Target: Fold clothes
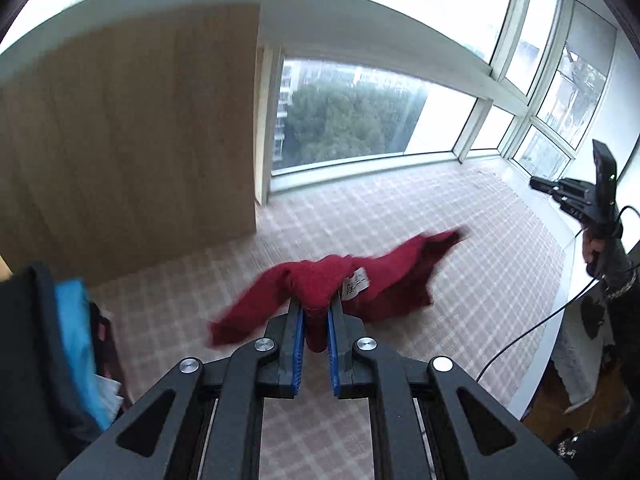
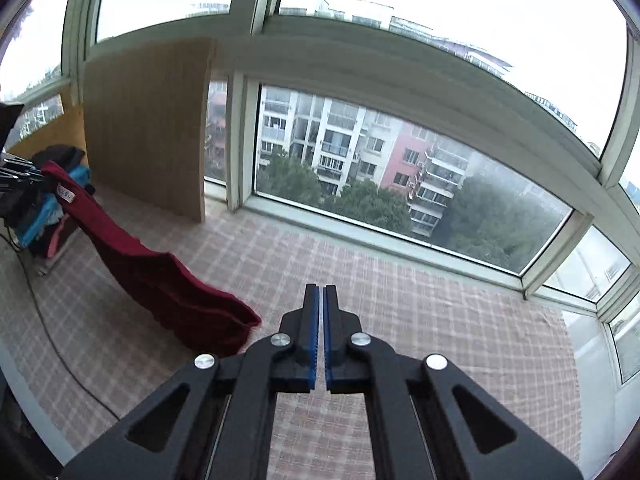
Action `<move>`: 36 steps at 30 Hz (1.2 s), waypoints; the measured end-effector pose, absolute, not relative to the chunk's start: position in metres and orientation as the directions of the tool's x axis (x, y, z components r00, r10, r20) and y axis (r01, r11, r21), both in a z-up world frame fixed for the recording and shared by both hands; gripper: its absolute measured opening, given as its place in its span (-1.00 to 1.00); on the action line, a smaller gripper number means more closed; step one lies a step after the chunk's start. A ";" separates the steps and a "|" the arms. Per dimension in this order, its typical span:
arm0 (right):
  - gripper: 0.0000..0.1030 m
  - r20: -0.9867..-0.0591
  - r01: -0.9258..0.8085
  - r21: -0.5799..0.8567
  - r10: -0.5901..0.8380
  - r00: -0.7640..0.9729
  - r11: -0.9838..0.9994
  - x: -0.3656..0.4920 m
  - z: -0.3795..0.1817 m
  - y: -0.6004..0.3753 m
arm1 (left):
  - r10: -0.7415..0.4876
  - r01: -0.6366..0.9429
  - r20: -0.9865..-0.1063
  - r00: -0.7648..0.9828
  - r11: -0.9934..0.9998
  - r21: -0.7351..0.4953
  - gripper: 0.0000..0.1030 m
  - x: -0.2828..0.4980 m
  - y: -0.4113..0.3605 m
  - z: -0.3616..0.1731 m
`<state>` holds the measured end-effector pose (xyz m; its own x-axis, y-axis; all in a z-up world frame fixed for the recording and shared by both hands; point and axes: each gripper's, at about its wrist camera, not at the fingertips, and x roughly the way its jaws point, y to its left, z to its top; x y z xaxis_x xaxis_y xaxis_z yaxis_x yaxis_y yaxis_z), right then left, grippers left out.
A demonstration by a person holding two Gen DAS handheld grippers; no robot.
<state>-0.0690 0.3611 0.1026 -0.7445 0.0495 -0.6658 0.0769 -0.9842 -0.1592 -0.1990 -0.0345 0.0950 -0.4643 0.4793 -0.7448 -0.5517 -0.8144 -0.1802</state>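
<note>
A dark red knitted garment (image 1: 336, 284) with a white label is pinched between the blue pads of my left gripper (image 1: 318, 308), lifted off the checked cloth surface (image 1: 460, 280); its ends trail down, blurred. In the right wrist view the same garment (image 2: 160, 276) hangs from the left gripper (image 2: 24, 176) at far left and drapes onto the surface. My right gripper (image 2: 321, 292) is shut with nothing between its pads, above the checked surface (image 2: 440, 340), to the right of the garment. It also shows in the left wrist view (image 1: 560, 192) at far right, held in a hand.
A pile of dark and blue clothes (image 1: 60, 344) lies at the left, also in the right wrist view (image 2: 52, 196). A wooden panel (image 1: 140, 140) stands behind it. Large windows (image 2: 400, 184) border the far edge. A black cable (image 2: 52, 344) runs across the surface at left.
</note>
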 end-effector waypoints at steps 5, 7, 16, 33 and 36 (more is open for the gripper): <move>-0.70 -0.754 0.150 -0.010 -0.091 -0.650 -0.989 -0.035 0.058 0.349 | 0.408 -0.536 -0.813 -0.415 -0.832 -0.144 -0.83 -0.160 -0.046 0.050; -0.50 -0.793 0.183 0.101 -0.190 -0.579 -0.978 -0.033 0.014 0.331 | 0.403 -0.500 -0.836 -0.373 -0.846 -0.185 -0.83 -0.143 -0.059 0.022; -0.30 -0.839 0.164 0.269 -0.314 -0.445 -0.949 -0.145 -0.089 0.262 | 0.395 -0.370 -0.863 -0.316 -0.889 -0.272 -0.83 -0.088 -0.105 -0.040; -0.47 -0.886 0.247 0.347 -0.403 -0.230 -0.905 -0.285 -0.163 0.211 | 0.382 -0.292 -0.866 -0.321 -0.910 -0.294 -0.83 -0.111 -0.133 -0.060; -0.88 -0.887 0.258 0.304 -0.371 -0.275 -0.917 -0.274 -0.151 0.214 | 0.369 -0.284 -0.872 -0.322 -0.916 -0.283 -0.83 -0.113 -0.135 -0.061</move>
